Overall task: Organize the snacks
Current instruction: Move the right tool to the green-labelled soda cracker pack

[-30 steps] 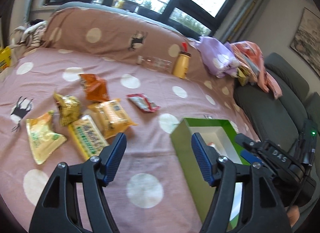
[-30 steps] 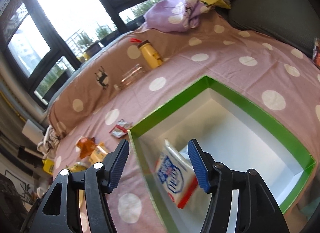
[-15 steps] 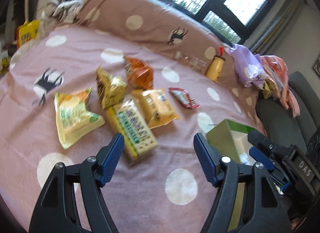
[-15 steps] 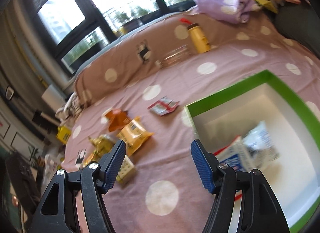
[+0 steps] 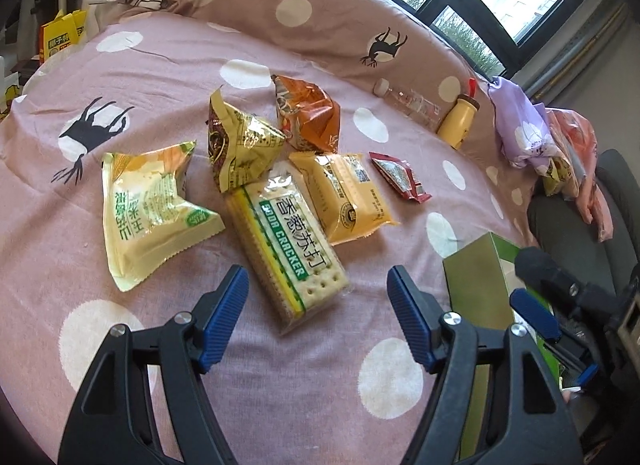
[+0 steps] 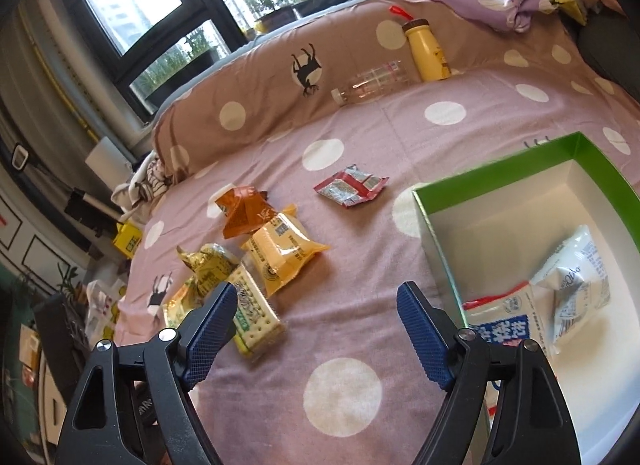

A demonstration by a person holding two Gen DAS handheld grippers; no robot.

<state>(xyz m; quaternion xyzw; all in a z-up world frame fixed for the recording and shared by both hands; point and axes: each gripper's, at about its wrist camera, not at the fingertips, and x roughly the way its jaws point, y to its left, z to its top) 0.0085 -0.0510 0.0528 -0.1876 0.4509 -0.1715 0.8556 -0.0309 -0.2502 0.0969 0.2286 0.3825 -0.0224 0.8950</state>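
Observation:
Several snack packs lie on the pink dotted bedspread: a soda cracker pack [image 5: 286, 243] [image 6: 254, 315], a yellow biscuit pack [image 5: 344, 195] [image 6: 282, 251], a gold bag [image 5: 238, 143], an orange bag [image 5: 310, 115] [image 6: 244, 211], a pale green bag [image 5: 150, 207] and a small red packet [image 5: 400, 177] [image 6: 352, 187]. A green box [image 6: 496, 173] [image 5: 476, 277] with a white inside holds two white packs [image 6: 576, 265]. My left gripper [image 5: 318, 297] is open and empty, just above the cracker pack. My right gripper [image 6: 316, 321] is open and empty, left of the box.
A yellow bottle [image 5: 458, 125] [image 6: 426, 49] and a clear plastic bottle [image 6: 372, 79] lie against the brown bolster at the back. A purple cloth bundle [image 5: 524, 129] and clothes sit at the right. A grey sofa [image 5: 580, 233] stands beyond the bed.
Both grippers have swung left, away from the box and toward the snack pile. The left one now hangs over the cracker pack. A white pack dropped from the right gripper lies in the box.

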